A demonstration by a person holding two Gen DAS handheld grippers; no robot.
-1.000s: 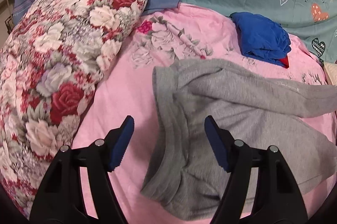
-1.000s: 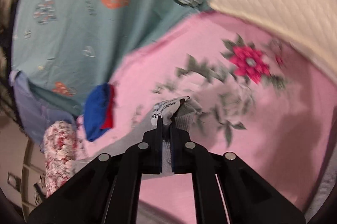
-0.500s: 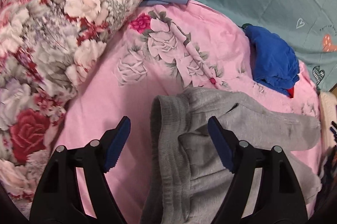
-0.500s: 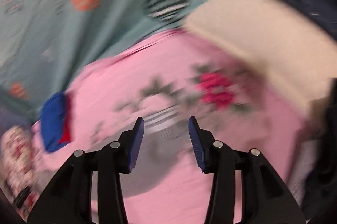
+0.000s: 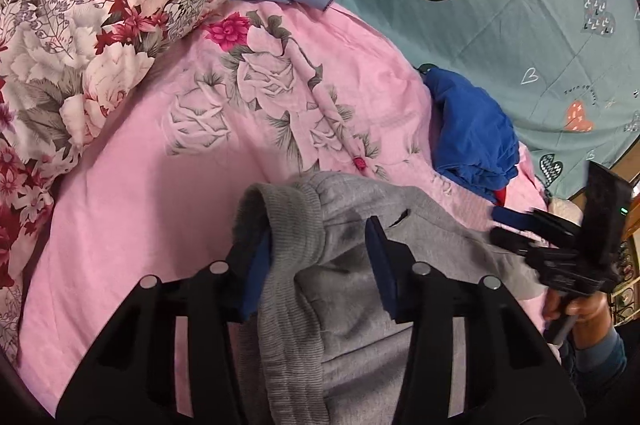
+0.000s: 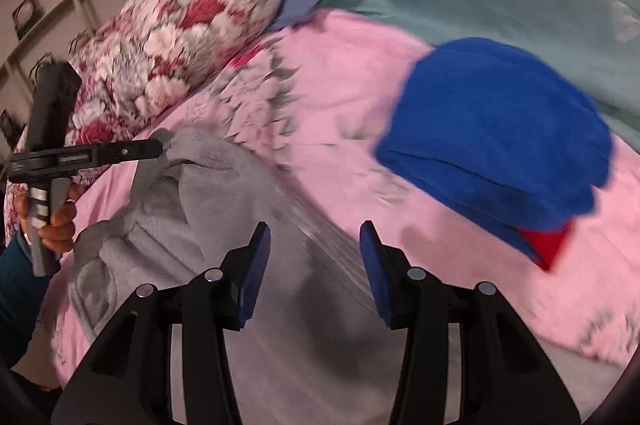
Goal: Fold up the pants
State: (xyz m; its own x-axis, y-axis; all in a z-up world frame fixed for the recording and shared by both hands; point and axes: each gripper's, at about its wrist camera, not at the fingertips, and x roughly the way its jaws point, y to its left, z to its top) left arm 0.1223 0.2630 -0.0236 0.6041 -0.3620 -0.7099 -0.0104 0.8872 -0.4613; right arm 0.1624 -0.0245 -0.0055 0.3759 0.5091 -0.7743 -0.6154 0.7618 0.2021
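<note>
teal sheet, small script (illegible)

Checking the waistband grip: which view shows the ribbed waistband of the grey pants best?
The left wrist view: the ribbed waistband is sharp, bunched between the left gripper jaws. The right wrist view shows it small, at the far left.

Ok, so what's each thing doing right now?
grey pants: rumpled on the pink bed, not folded yet.
left gripper: jaws just closing, clamped on the waistband.
right gripper: just opened, empty, over the grey pants.
blue cloth: crumpled in a heap.
</note>
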